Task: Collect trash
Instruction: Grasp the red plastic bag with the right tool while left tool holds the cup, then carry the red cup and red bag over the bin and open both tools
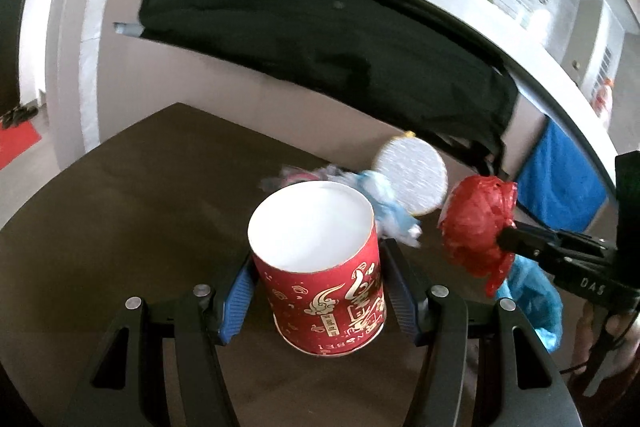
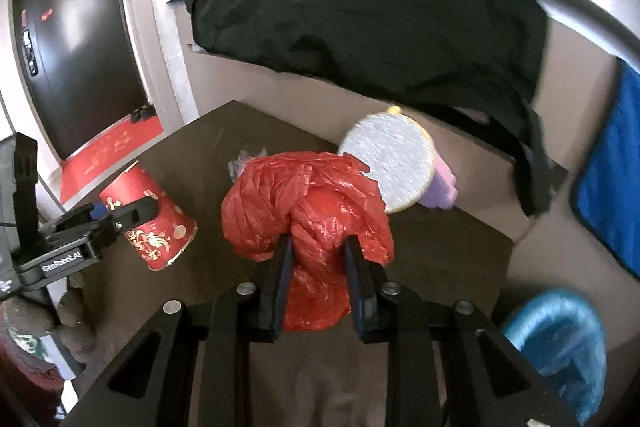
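Both your grippers are loaded: cup in the left, bag in the right.

Your left gripper (image 1: 318, 291) is clamped on the red paper cup (image 1: 320, 267), blue pads pressed to its sides, open white mouth facing away from the camera and tilted, held above the brown desk (image 1: 120, 195). Your right gripper (image 2: 316, 267) is pinching the crumpled red plastic bag (image 2: 308, 211), which bulges out past the fingertips, also off the desk surface. On the desk behind: a round silvery-white disc (image 2: 390, 167) with a purple piece (image 2: 442, 189) just beside it, plus some crumpled light-blue wrapper trash (image 1: 384, 203) near the cup. Black cloth (image 1: 320, 39) hangs over the ledge behind the desk. A blue plastic item (image 2: 560, 339) sits low on the right, blurred.
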Demonstrator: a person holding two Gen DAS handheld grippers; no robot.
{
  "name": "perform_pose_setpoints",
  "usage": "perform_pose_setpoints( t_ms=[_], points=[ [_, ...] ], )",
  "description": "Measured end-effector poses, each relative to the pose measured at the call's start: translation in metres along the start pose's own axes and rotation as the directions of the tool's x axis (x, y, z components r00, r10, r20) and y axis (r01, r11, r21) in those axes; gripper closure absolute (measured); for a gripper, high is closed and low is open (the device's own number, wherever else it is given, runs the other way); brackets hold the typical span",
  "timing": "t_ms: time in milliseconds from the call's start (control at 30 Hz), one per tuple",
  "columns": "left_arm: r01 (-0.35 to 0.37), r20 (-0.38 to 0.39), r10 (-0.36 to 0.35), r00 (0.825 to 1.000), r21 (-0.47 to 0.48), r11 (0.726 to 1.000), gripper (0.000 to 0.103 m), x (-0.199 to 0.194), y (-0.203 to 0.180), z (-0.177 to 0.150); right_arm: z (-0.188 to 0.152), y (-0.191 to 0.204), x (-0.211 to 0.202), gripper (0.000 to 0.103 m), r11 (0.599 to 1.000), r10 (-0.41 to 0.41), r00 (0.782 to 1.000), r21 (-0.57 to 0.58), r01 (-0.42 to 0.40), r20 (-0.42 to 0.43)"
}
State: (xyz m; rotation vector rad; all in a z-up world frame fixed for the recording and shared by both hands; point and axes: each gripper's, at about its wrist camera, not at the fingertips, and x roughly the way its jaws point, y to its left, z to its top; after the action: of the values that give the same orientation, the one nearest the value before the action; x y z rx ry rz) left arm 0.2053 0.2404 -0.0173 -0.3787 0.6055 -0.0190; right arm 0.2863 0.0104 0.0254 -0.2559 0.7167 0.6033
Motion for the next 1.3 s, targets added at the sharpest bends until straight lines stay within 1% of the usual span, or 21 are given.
perform_pose_setpoints(
  t_ms=[200,333,433,700,867,1067,1200,1300],
  points=[
    [0.003,-0.001,-0.002,1.0,0.069,0.998,0.043,-0.013,-0.038,-0.007,-0.021,-0.013,-0.027,0.08,0.999,0.004,0.999,0.036,-0.006,0.048],
    [-0.031,0.019,0.029,0.999,0.153,0.988,0.043,-0.023,-0.07,-0.009,-0.032,-0.025,-0.042,0.08,0.996,0.021,0.997,0.084,-0.028,0.077],
    [-0.036,0.027,0.032,0.999,0.196,0.98,0.043,-0.028,-0.088,-0.009,-0.038,-0.03,-0.048,0.08,0.995,0.014,0.995,0.097,-0.024,0.099],
    [-0.027,0.033,0.019,0.999,0.273,0.962,0.043,-0.035,-0.132,-0.013,-0.053,-0.054,-0.078,0.08,0.989,0.007,0.987,0.142,-0.03,0.16],
    [-0.011,0.025,0.004,1.0,0.304,0.952,0.043,-0.032,-0.157,-0.015,-0.061,-0.069,-0.095,0.08,0.986,-0.015,0.981,0.164,-0.018,0.196],
    [0.049,0.033,-0.064,0.997,0.341,0.939,0.043,-0.026,-0.197,-0.013,-0.073,-0.096,-0.12,0.08,0.979,-0.073,0.97,0.203,0.025,0.234],
    [0.114,0.021,-0.132,0.991,0.374,0.92,0.043,-0.017,-0.231,-0.013,-0.083,-0.118,-0.141,0.08,0.969,-0.138,0.957,0.235,0.078,0.255],
    [0.158,-0.003,-0.17,0.985,0.394,0.906,0.043,-0.006,-0.257,-0.017,-0.093,-0.135,-0.156,0.08,0.957,-0.19,0.947,0.265,0.119,0.259]
  ],
)
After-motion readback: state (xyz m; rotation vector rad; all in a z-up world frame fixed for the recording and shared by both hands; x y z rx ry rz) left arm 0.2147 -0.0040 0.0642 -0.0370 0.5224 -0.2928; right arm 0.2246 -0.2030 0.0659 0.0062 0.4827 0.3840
